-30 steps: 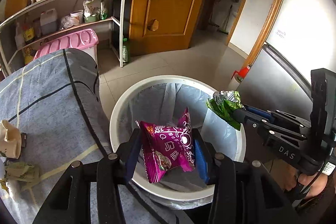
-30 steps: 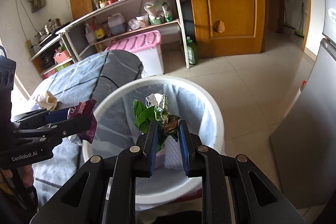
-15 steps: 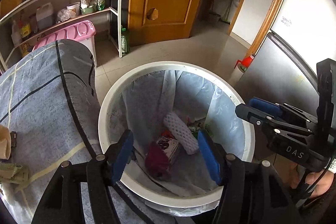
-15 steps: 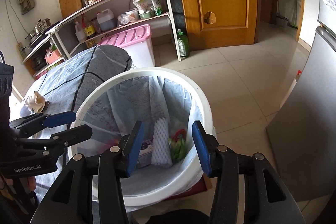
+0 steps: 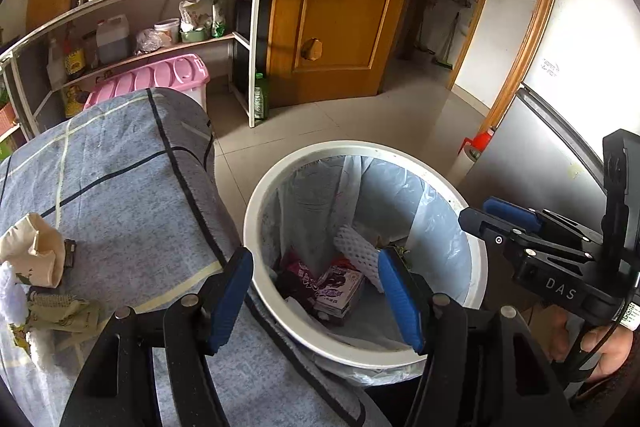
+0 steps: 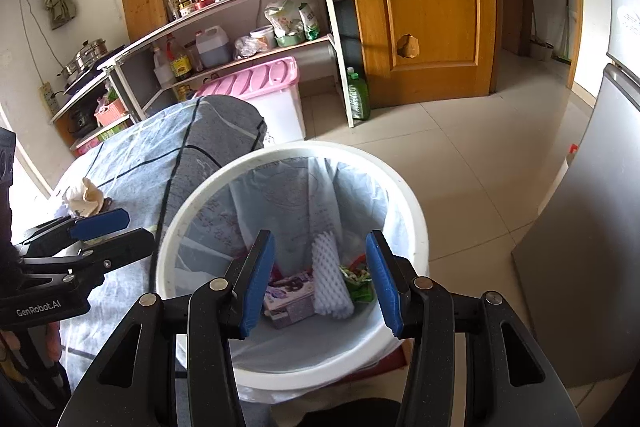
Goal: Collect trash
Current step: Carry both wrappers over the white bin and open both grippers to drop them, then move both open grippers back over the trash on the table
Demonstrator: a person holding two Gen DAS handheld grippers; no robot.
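1. Left tool (image 5: 316, 295): jaws spread, nothing between the pads. It sits over the near rim of the bin (image 5: 256, 211), angled down into it, a sensible pose for dropping things in.
2. Right tool (image 6: 320, 277): jaws also spread and empty, pointing down over the same bin opening. In the left wrist view it shows from the side at the bin's right edge, with the person's hand (image 5: 592, 343) on its grip.
3. Trash in the bin, at the bottom of the plastic liner (image 5: 404, 195): purple snack packet (image 5: 298, 273), small purple box (image 5: 340, 287), white foam net sleeve (image 5: 358, 255), green wrapper (image 6: 356, 283). All lie loose, clear of both tools.
4. Judgement: that load counts as collected.
5. Trash not yet collected lies on the cloth-covered surface (image 5: 120, 195) just beside the bin: crumpled beige paper (image 5: 34, 253), a flat green-printed wrapper (image 5: 66, 313), and something small and dark next to the paper that cannot be identified.
6. Bin stands hard against the surface edge, likely to keep the carry short.
7. Likely next move: the left tool goes for the beige paper, being on that side.
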